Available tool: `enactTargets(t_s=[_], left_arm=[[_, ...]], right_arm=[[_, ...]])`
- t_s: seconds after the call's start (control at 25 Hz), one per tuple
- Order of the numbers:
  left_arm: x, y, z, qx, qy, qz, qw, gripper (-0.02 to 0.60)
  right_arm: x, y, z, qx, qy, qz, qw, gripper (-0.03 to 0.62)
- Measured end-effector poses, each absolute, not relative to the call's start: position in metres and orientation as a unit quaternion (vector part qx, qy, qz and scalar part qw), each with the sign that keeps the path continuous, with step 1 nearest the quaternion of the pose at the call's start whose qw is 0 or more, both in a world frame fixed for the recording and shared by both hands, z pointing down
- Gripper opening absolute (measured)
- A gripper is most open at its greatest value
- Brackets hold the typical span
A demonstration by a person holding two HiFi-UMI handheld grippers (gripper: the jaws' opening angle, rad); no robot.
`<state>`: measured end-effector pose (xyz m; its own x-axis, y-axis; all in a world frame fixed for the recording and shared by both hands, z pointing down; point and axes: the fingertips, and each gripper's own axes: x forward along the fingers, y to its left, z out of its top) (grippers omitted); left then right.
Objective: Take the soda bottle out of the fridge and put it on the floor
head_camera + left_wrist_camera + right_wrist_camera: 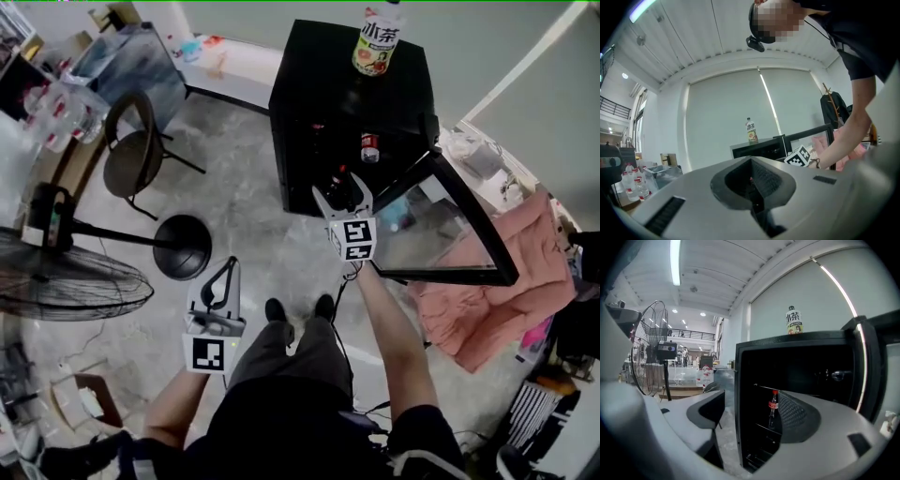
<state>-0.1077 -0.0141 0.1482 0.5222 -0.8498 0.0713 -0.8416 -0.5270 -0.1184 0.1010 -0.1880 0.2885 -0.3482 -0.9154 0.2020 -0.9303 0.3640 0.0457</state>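
A small soda bottle (369, 147) with a red cap and red label stands on a shelf inside the black fridge (309, 103), whose glass door (441, 234) is swung open to the right. My right gripper (342, 192) is open just in front of the fridge opening. In the right gripper view the soda bottle (773, 408) shows between the jaws of the right gripper (750, 413), close to the right jaw and farther in, untouched. My left gripper (228, 267) is shut and empty, held low over the floor to the left; the left gripper (752, 180) tips upward.
A tea bottle (378, 37) stands on top of the fridge. A chair (131, 155) and a standing fan (66, 281) with its round base (183, 247) are on the left. Pink cloth (506, 281) lies right of the door. My feet (300, 309) stand on the marble floor (253, 216).
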Motion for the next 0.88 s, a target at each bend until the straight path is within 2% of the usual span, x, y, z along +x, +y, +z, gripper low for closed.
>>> enactTargets(t_s=[0.36,0.88], left_arm=[[-0.103,-0.031,0.190,-0.853,0.517,-0.067,0.033,0.021],[-0.070,-0.078,0.252,-0.861,0.503,-0.070,0.006,0.021]], right_arm=[[0.119,-0.279,0.364,0.559,-0.820,0.044,0.113,0.365],[0.126,-0.370,0.421,0.565,-0.816,0.041,0.115,0.365]])
